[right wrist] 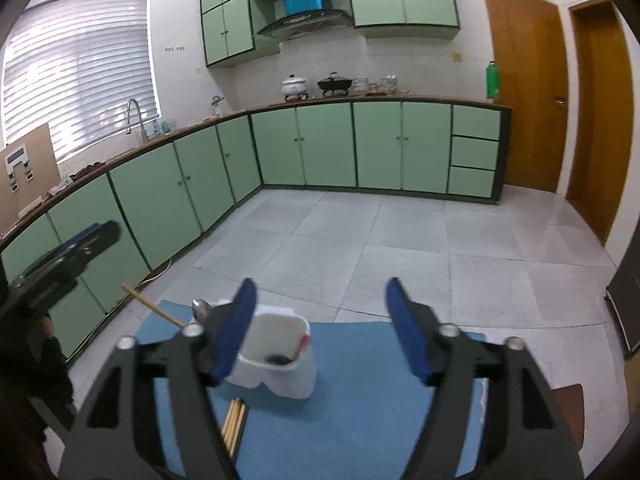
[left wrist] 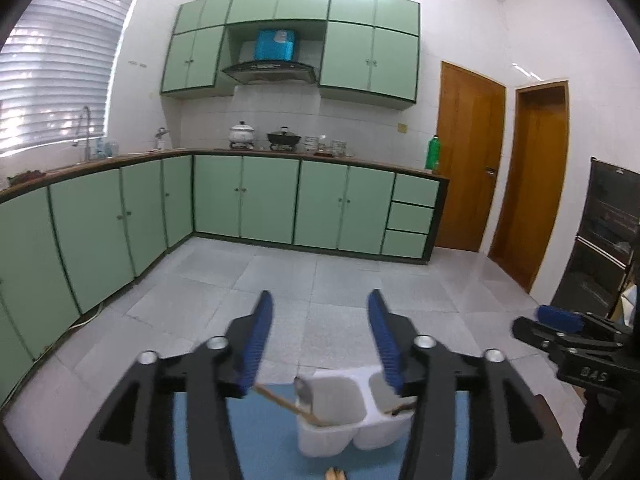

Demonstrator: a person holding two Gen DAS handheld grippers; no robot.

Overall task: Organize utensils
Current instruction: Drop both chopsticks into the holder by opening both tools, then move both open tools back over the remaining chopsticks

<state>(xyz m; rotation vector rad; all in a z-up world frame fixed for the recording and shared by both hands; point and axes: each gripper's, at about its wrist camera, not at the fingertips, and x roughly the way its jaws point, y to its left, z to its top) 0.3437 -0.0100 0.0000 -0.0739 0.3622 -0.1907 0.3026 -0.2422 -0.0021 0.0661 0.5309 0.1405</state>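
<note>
Both our tongs hang with blue pads spread apart, gripping nothing: the left tongs (left wrist: 320,336) and the right tongs (right wrist: 322,328). Below them, on the blue mat (right wrist: 360,392) covering the desk, stands the white plastic two-compartment utensil holder (right wrist: 280,360), with a wooden-handled utensil (right wrist: 152,304) and a metal spoon (right wrist: 201,310) leaning in one compartment. Wooden chopsticks (right wrist: 234,424) lie on the mat just beside the holder.
</note>
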